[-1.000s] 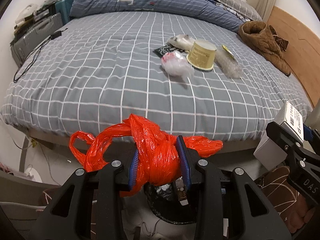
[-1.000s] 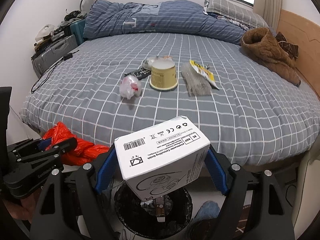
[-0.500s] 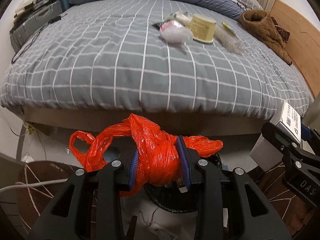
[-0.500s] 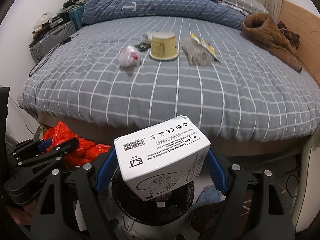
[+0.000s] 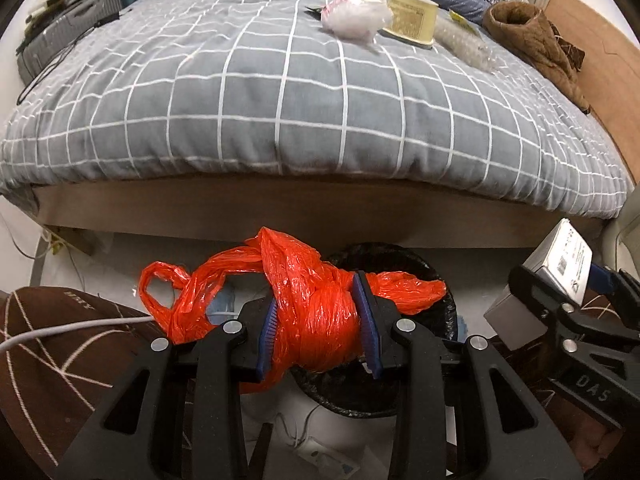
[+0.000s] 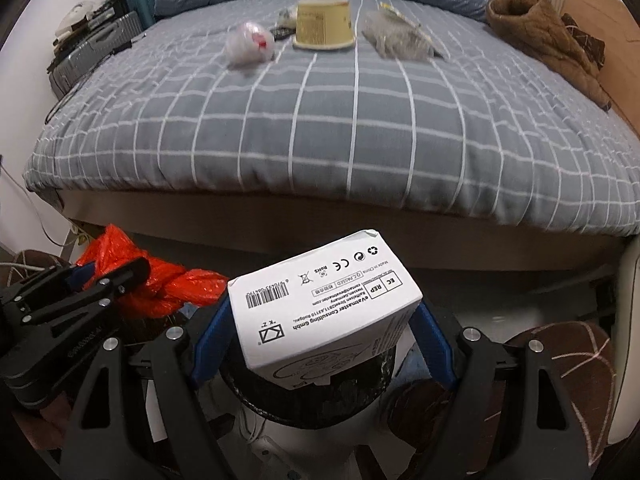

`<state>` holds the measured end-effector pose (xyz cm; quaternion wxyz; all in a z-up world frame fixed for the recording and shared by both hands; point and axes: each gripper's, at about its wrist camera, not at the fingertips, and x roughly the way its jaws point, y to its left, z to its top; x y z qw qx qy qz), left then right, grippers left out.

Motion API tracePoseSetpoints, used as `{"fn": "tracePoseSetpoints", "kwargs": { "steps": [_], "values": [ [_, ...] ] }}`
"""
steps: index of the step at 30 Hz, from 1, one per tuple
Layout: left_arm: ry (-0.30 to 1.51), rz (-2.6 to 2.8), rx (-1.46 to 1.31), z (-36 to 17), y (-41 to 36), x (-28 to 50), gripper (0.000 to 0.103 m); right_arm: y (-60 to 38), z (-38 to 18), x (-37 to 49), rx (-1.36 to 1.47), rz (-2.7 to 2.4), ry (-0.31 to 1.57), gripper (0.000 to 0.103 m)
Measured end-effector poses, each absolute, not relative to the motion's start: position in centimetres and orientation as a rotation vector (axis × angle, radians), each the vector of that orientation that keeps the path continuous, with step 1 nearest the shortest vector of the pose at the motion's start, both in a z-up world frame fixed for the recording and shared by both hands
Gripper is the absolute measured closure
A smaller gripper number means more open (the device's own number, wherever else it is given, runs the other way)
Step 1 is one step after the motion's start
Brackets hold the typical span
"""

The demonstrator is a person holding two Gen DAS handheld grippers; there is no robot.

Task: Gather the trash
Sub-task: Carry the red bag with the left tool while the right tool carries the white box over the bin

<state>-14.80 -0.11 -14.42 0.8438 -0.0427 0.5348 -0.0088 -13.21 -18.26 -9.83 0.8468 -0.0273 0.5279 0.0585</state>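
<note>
Left gripper [image 5: 319,322] clamps orange bag [image 5: 312,300], lying crosswise.

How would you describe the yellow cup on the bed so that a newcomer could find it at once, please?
Start at the grey checked bed and look to its far middle, where a row of litter lies. The yellow cup stands upside down between a crumpled clear bag and a flat clear wrapper; it alone is rigid and opaque.

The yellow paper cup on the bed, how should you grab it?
The yellow paper cup stands upside down on the bed, wide rim down. Come from above and close the fingers across its narrower flat top: the tapered sides slope inward there, and neighbouring trash crowds its base.
</note>
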Motion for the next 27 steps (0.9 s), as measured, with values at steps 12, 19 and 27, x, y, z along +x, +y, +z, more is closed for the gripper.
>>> {"fn": "tracePoseSetpoints", "kwargs": {
  "steps": [12, 19, 27],
  "values": [
    [1.19, 0.011, -0.097, -17.1, 1.0, -14.7, 0.069, -17.7, -13.6, -12.8, -0.053, 0.127, 1.199, 0.026],
    [1.208, 0.047, -0.1, -17.9, 2.1, -14.5, 0.069, -16.4, -14.7, -12.3, -0.05, 0.172, 1.231, 0.026],
    [1.228, 0.051, -0.089, -19.0, 1.7, -13.8, 0.069, -16.3, -14.7, -12.5, -0.102, 0.168, 1.198, 0.009]
  ]
}}
